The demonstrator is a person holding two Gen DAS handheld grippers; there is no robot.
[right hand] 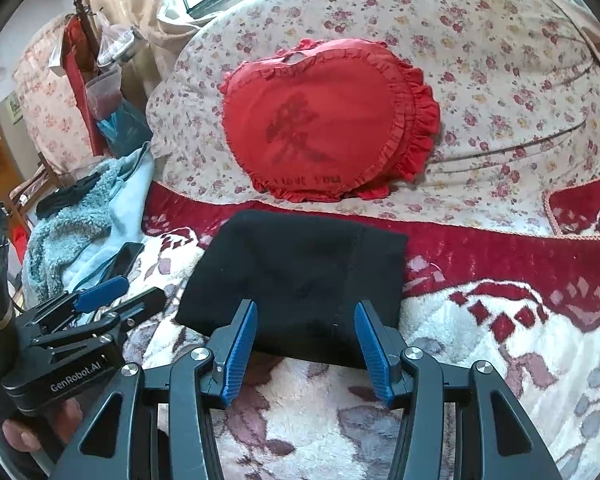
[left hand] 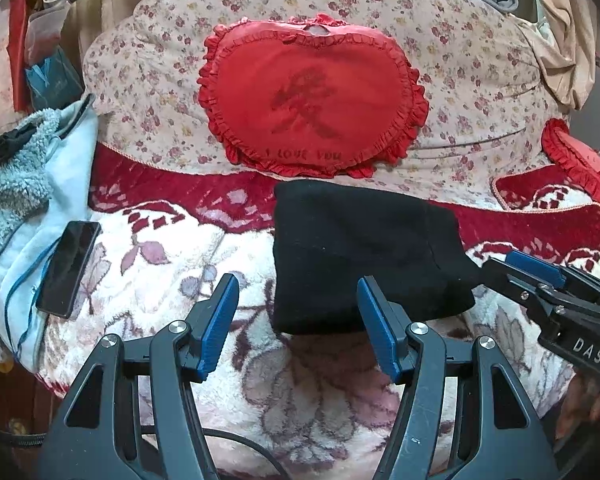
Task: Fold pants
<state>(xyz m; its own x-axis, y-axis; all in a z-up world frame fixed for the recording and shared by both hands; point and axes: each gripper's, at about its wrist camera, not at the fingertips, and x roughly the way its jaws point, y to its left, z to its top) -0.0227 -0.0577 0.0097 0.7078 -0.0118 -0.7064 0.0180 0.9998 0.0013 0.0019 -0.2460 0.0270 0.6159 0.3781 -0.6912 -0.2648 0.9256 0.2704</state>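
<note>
Since the big things come first, the list starts with the bed.

Bed: a fluffy white and red flower blanket [left hand: 164, 264] covers it, with a flowery quilt [left hand: 480, 92] bunched up at the back.
Pillow: a red heart pillow [left hand: 312, 96] leans on the quilt, behind the pants.
Pants: the black pants [left hand: 360, 252] lie on the blanket in a small thick block. They look folded already, maybe done.
How they feel: I think they are soft, floppy and light. They will sag if you lift one corner, but they won't break or slip much.
Where to hold: pinch the near edge or two corners, one with each gripper.
Left gripper [left hand: 296, 320]: jaws wide apart, holding nothing, just in front of the near edge of the pants.
Right gripper [right hand: 305, 338]: jaws wide apart too, holding nothing, with its tips over the near edge of the pants.
Phone: a dark phone [left hand: 70, 268] lies on a pale blue fleece [left hand: 16, 184], well off to the left.
Hard to see: the pants are so black that the layers and folds don't show. I can't tell waist from legs.
</note>
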